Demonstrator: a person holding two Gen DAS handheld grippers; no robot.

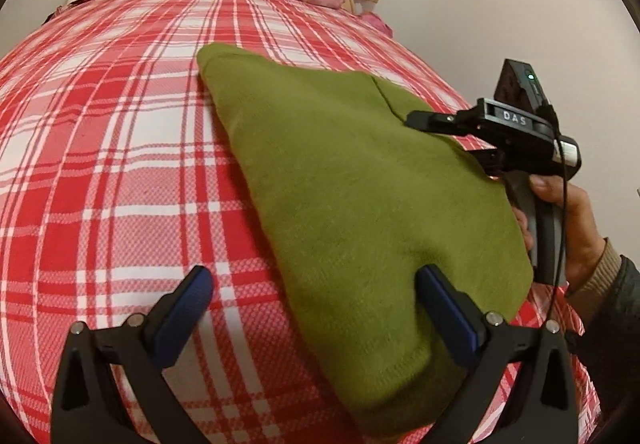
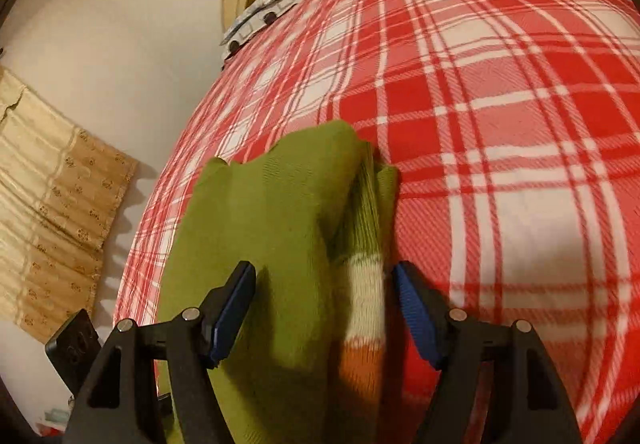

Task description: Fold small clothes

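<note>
One green garment (image 1: pixel 360 184), two grippers (image 1: pixel 312 308).

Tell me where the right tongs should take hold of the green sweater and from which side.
Probably take the green sweater at its striped ribbed edge, which lies between the open right tongs. There the knit bunches into a raised ridge on the plaid blanket, so one finger can slide in along each side. Come down from above, fingers along the ridge; the flat panel offers nothing to pinch.
</note>
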